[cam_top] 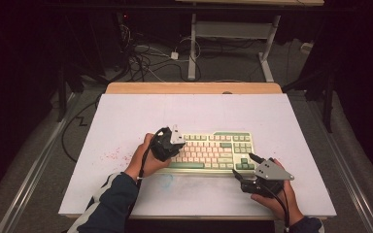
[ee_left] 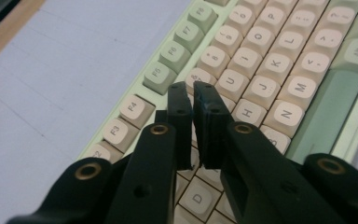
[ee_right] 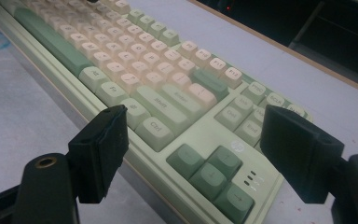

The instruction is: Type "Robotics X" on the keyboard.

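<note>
High view first: white table (cam_top: 126,121), and near its front edge sits the keyboard (cam_top: 213,151), pale green with cream keys. Left gripper (cam_top: 171,145) is over the keyboard's left end; right gripper (cam_top: 246,167) hangs just off the keyboard's front right corner, by the arrow keys (ee_right: 214,175).

Left gripper view now: jaws nearly pressed together, only a sliver between them, nothing pinched, tips poised above the keys near the G and H (ee_left: 248,113). That looks like a key press in the making, closed tips serving as a finger. Right gripper view: jaws spread wide, empty, framing the keyboard's right corner.

Next call, I'd say: left tips drop straight onto one keycap without clipping its neighbours, while the right closes on the keyboard's edge to steady it.
</note>
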{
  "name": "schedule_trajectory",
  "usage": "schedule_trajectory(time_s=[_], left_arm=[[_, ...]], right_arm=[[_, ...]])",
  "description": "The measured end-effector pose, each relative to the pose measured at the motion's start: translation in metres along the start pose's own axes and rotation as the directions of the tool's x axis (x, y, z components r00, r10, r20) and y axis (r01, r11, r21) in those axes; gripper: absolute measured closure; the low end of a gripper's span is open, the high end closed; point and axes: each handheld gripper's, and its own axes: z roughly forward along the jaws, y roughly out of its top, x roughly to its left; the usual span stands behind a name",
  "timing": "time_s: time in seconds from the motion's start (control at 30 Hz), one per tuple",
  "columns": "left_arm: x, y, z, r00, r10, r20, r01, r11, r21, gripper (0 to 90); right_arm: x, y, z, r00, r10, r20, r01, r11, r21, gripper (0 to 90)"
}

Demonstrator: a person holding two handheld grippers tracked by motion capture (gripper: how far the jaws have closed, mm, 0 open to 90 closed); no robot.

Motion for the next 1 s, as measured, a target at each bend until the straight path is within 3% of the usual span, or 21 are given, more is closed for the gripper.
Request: schedule_trajectory(time_s=[0.2, 0.4, 0.6, 0.67, 0.87, 1.0], left_arm=[[0.002, 0.004, -0.013, 0.9999, -0.007, 0.013, 0.008, 0.9980, -0.063, 74.5], [0.003, 0.002, -0.024, 0.9998, -0.006, 0.021, 0.008, 0.9940, -0.109, 58.2], [0.003, -0.001, -0.035, 1.0000, -0.005, 0.007, 0.006, 0.9841, -0.178, 30.2], [0.002, -0.004, -0.038, 0.9998, 0.017, 0.010, -0.014, 0.9807, -0.195, 22.5], [0.000, -0.012, -0.049, 0.9988, 0.045, 0.017, -0.040, 0.9716, -0.233, 19.0], [0.004, -0.016, -0.056, 0.9995, 0.032, -0.007, -0.033, 0.9729, -0.229, 18.9]], right_arm=[[0.001, 0.000, 0.000, 1.0000, 0.001, -0.003, -0.001, 1.0000, 0.000, 24.0], [0.000, 0.001, -0.001, 1.0000, -0.001, 0.003, 0.001, 1.0000, -0.001, 24.1], [0.000, 0.000, -0.001, 1.0000, 0.002, 0.003, -0.002, 1.0000, 0.001, 24.0], [0.000, 0.000, -0.001, 1.0000, -0.005, 0.000, 0.005, 1.0000, 0.000, 24.0], [0.000, 0.000, -0.002, 1.0000, -0.001, -0.003, 0.001, 1.0000, -0.002, 23.9], [0.000, 0.001, -0.002, 1.0000, -0.002, -0.003, 0.002, 1.0000, -0.003, 24.0]])
